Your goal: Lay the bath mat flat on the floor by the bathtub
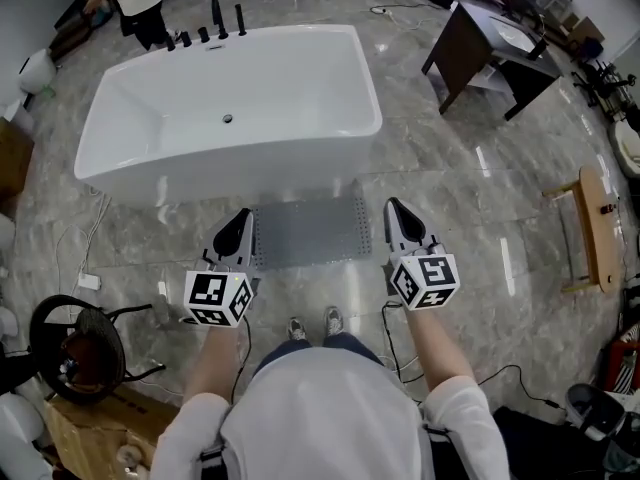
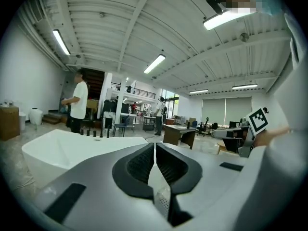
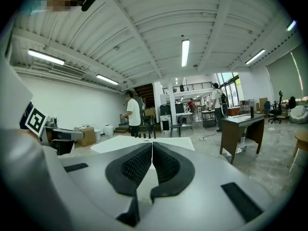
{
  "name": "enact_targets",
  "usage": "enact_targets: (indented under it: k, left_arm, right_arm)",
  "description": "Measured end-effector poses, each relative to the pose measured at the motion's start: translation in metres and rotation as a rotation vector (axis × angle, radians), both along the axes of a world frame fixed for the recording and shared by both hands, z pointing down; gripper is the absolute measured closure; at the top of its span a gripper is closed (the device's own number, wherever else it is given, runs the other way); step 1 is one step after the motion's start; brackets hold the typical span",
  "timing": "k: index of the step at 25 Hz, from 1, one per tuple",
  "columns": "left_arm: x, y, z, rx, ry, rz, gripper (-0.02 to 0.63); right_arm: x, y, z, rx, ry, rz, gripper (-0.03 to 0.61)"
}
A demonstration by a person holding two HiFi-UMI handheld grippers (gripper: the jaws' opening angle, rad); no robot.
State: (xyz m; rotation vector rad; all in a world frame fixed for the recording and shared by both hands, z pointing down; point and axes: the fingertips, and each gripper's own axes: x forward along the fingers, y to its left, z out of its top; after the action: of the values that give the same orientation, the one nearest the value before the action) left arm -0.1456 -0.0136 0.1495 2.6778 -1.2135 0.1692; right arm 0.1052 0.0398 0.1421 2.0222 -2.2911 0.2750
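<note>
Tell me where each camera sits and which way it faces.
Head view: on the person's head, steeply down at bathtub and bath mat; forearms, shoes, left hand-held gripper, right hand-held gripper show.
Left gripper view: rides the left one, facing across the bathtub; its shut jaws show.
Right gripper view: likewise, on the right one.
Shared: both gripper views see bathtub and white-shirted bystander.

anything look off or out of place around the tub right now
Nothing looks spilled or damaged. The only odd thing is that the bath mat isn't lying flat. It hangs in front of the bathtub, pinched at its top corners by the left gripper and right gripper.
</note>
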Motion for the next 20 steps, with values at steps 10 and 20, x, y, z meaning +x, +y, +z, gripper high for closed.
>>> enact_targets:
  k: [10, 20]
  left_arm:
    - [0.018, 0.03, -0.036, 0.045, 0.01, 0.021, 0.574]
    - [0.03, 0.055, -0.053, 0.078, -0.052, 0.064, 0.574]
  right_arm:
    - [-0.005, 0.023, -0.029, 0.041, -0.064, -0.046, 0.548]
    - [-0.014, 0.048, -0.045, 0.053, -0.046, -0.118, 0.548]
